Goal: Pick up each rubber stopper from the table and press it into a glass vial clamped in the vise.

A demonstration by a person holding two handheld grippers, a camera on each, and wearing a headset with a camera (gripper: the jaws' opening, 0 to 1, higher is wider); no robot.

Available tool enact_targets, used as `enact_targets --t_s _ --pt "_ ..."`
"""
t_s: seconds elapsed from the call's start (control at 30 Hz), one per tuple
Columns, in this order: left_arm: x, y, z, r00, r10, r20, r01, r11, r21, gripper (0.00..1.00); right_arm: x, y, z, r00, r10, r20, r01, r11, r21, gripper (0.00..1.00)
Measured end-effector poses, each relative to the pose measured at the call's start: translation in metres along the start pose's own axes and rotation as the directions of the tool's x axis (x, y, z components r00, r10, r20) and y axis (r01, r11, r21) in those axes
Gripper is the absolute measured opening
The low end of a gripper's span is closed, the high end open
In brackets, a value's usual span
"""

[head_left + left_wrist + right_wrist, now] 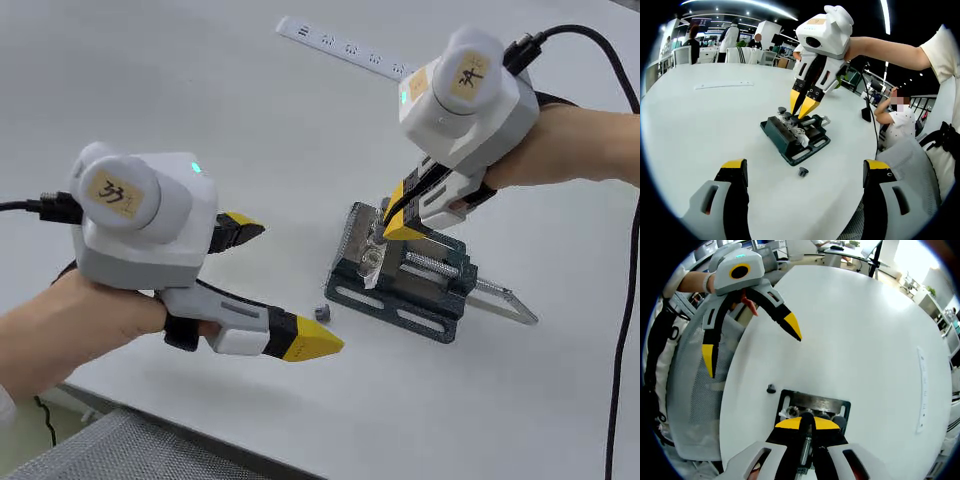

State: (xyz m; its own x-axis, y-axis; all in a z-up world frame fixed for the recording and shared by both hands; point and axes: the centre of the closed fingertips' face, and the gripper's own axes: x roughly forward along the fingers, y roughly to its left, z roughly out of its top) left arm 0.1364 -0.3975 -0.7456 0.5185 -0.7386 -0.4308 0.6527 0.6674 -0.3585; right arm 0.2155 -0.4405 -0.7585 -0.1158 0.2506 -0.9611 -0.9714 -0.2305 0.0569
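Right gripper [397,226] is pressing down at the glass vials [372,262] in the vise [440,300], jaws nearly closed. I can't tell if a stopper's pinched. I'm aiming for a straight-down push, tips centred on the mouth. Left gripper [278,290] is hanging wide open, empty. The loose rubber stopper [322,312] is lying on the table [200,100] at the vise's 8 o'clock.

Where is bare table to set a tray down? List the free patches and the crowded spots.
Bare table lies between the power strip and the vise, and again from the vise to the near edge. Crowded: over the vise, where the right tool hangs, and around the loose stopper by the open left tool.
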Motion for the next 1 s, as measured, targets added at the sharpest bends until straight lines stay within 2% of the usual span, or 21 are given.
enact_targets --t_s 1.0 --pt "0.0021 0.0005 -0.0047 1.0 -0.005 -0.006 0.004 1.0 -0.012 0.94 0.0034 -0.0005 -0.0027 0.9997 0.01 -0.021 -0.009 1.0 0.021 0.02"
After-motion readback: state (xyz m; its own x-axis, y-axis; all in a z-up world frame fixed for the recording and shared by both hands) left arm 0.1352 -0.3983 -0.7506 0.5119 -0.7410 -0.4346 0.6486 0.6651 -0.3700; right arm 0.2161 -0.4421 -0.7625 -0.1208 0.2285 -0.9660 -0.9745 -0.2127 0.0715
